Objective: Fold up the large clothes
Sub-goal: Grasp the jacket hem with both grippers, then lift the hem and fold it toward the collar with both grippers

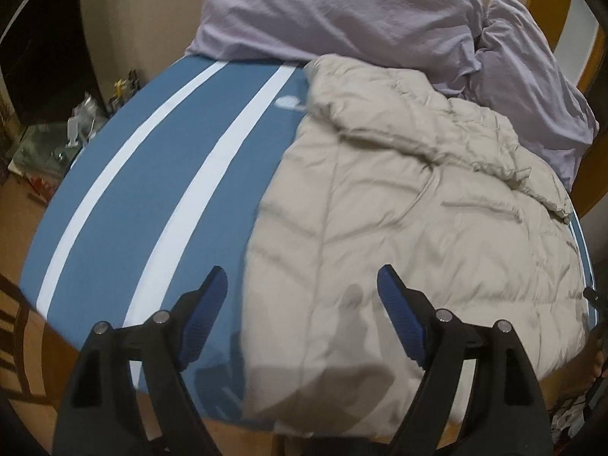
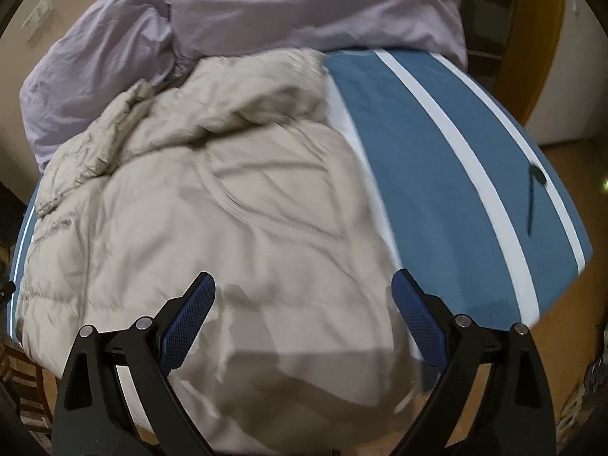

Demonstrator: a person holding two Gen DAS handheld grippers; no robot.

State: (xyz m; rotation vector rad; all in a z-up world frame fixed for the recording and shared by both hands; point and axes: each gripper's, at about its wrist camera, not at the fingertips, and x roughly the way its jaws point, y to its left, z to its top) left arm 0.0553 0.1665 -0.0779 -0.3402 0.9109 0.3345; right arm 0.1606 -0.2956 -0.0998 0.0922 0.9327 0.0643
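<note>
Looks partly folded, the puffy beige coat (image 1: 399, 228) lying bunched on the bed (image 1: 125, 197) by its near edge, more folds left, left gripper (image 1: 302, 285) and right gripper (image 2: 303, 290) fingers apart, holding nothing.

Bare blue striped sheet (image 1: 125, 197) beside the beige puffer jacket (image 1: 399, 209) lies open; lilac pillows (image 1: 342, 7) block the far end.

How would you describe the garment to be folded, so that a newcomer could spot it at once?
Start from the bed with the blue, white-striped cover. In front of the lilac pillows lies a beige quilted jacket, spread out. It alone is puffy and stitched into panels; the pillows are smooth lilac cloth.
</note>
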